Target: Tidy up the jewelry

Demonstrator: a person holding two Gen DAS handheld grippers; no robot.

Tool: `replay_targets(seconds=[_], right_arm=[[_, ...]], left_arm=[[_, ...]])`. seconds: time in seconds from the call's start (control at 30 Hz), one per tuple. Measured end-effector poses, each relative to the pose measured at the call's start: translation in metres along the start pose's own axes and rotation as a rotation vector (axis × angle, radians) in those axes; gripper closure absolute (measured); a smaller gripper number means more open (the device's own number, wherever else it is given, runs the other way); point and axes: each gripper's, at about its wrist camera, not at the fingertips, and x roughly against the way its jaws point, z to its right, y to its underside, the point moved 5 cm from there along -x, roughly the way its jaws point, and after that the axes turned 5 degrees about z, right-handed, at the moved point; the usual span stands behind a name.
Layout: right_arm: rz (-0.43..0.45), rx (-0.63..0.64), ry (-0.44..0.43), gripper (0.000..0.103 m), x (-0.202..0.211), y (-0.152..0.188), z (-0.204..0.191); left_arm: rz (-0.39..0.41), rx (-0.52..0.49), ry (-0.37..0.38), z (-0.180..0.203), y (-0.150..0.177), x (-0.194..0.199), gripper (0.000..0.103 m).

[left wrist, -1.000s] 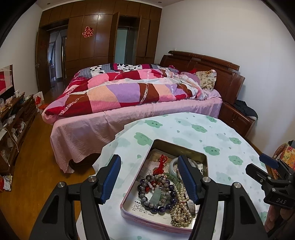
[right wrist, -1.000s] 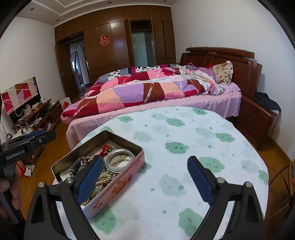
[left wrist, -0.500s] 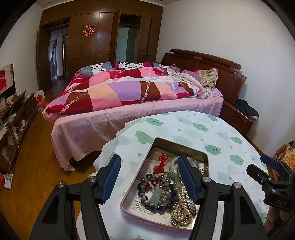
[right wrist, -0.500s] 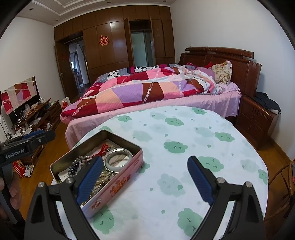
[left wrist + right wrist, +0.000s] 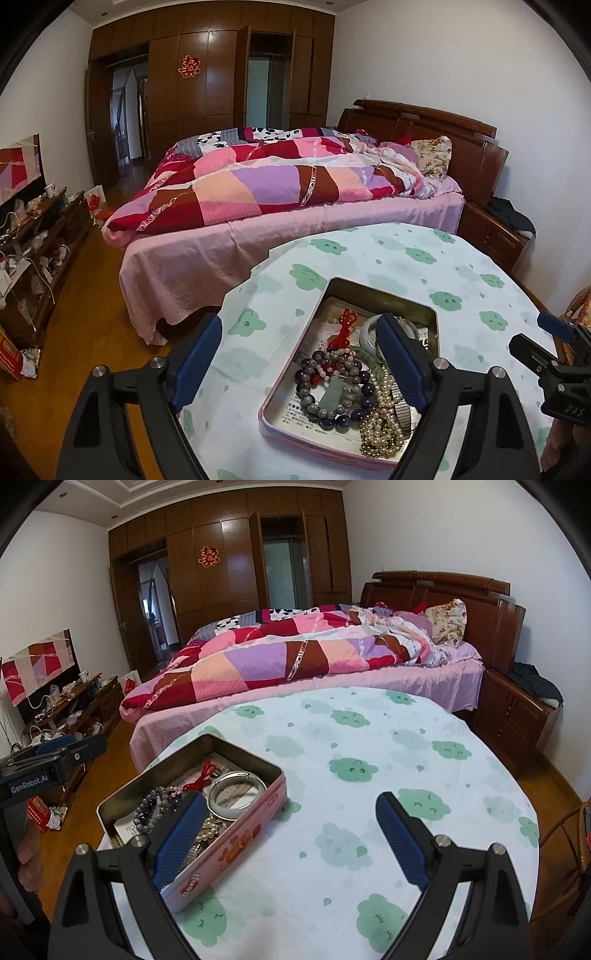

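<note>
A pink tin (image 5: 380, 291) stands open on the round table (image 5: 461, 266). In it lie a dark bead bracelet (image 5: 332, 387), a pearl strand (image 5: 382, 424), a red knotted cord (image 5: 345, 325) and a pale bangle (image 5: 369, 328). My left gripper (image 5: 299, 321) hovers above the tin's near left part. Its jaws are opening, and nothing is pinched between the pads. My right gripper (image 5: 291, 801) hangs open over the cloth, its left finger above the tin (image 5: 236, 845) near the bangle (image 5: 236, 797).
The table wears a white cloth with green clouds (image 5: 352, 770). A bed with a patchwork quilt (image 5: 280, 653) lies just beyond it, a wooden nightstand (image 5: 517, 716) at the right. A cluttered low cabinet (image 5: 33, 251) lines the left wall. A hand (image 5: 26, 853) grips the left tool.
The left gripper's jaws have spread wider apart. The right gripper and the tin have stayed where they were.
</note>
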Motion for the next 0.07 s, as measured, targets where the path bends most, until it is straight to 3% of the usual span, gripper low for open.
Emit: replay_targets(seconds=[0.07], right_arm=[[-0.002,-0.001,0.003,0.008,-0.001,-0.0001,-0.0006]], left_arm=[[-0.002,-0.004,0.006,0.0014,-0.0001,-0.0001,0.018]])
